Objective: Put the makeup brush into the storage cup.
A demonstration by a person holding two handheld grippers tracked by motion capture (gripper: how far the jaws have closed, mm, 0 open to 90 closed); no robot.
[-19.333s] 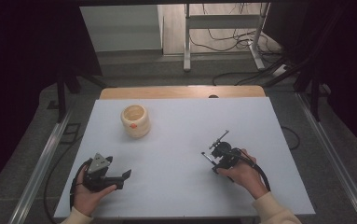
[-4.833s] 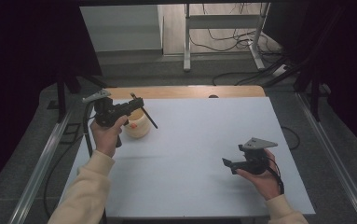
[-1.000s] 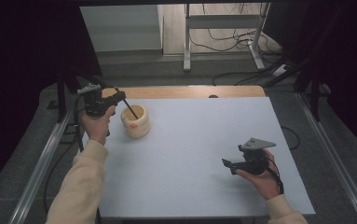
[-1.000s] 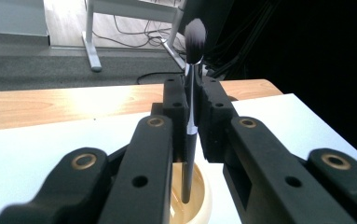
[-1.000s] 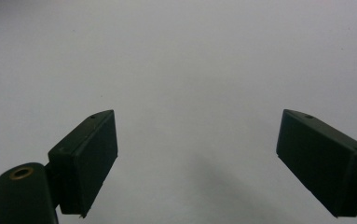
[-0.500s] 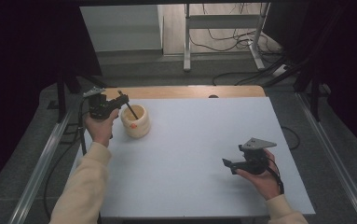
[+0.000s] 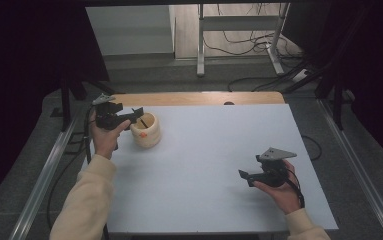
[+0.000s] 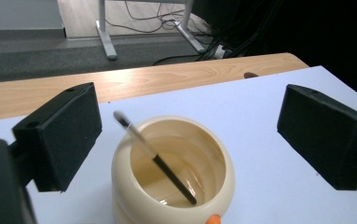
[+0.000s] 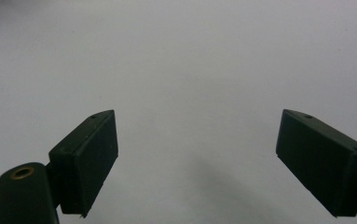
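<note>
The pot (image 8: 173, 173) looks like glazed ceramic or smooth plastic, cream and glossy, with light glinting off its inner wall. The stick (image 8: 155, 160) leaning inside it has a pale, shiny upper half and a matt black lower half. The left tool (image 8: 190, 123) has jaws faced in dull black plastic with a slightly grainy look, and the right tool (image 9: 197, 161) has the same. The table (image 7: 219, 150) has a smooth, matt white-blue top, with a strip of light varnished wood (image 7: 199, 98) along its far edge.
</note>
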